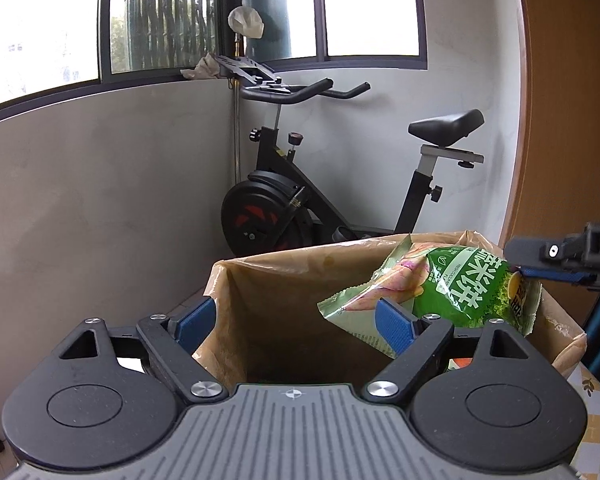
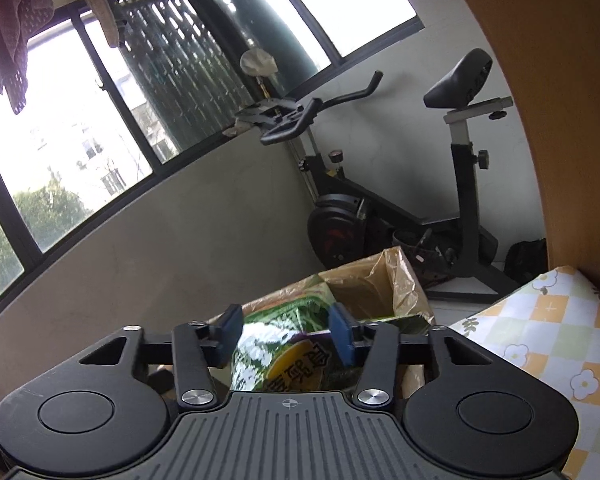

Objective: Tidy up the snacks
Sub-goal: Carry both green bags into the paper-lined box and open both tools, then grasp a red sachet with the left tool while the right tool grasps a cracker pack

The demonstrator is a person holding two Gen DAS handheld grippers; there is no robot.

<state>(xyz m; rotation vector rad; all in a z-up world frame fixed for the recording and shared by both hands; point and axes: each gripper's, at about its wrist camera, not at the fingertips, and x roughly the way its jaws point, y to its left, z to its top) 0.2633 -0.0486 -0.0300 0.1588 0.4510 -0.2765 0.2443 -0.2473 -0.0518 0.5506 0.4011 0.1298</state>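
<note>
**Snack bag held over a lined box, two wrist views**

The left wrist view shows the left gripper with its jaws spread wide and nothing clamped between them. Its blue pads straddle the near rim of a cardboard box lined with a brownish plastic liner. The left pad sits at the box's near left corner, outside the liner edge; whether it touches the liner cannot be told. The right pad stands in front of the lower corner of a green snack bag.

The bag hangs tilted over the right part of the box opening, its upper end toward the right. There the right gripper enters from the frame's right edge, and one blue pad lies against the bag's upper edge.

In the right wrist view the right gripper has the bag between its two blue pads, which have just been closing. The bag fills the gap between them and both pads appear to press its sides, so the tool grasps the bag. Beyond the bag lie the box and its crinkled liner.

A checked cloth with flower prints covers a surface at the right. An exercise bike stands against the wall below the windows.
</note>
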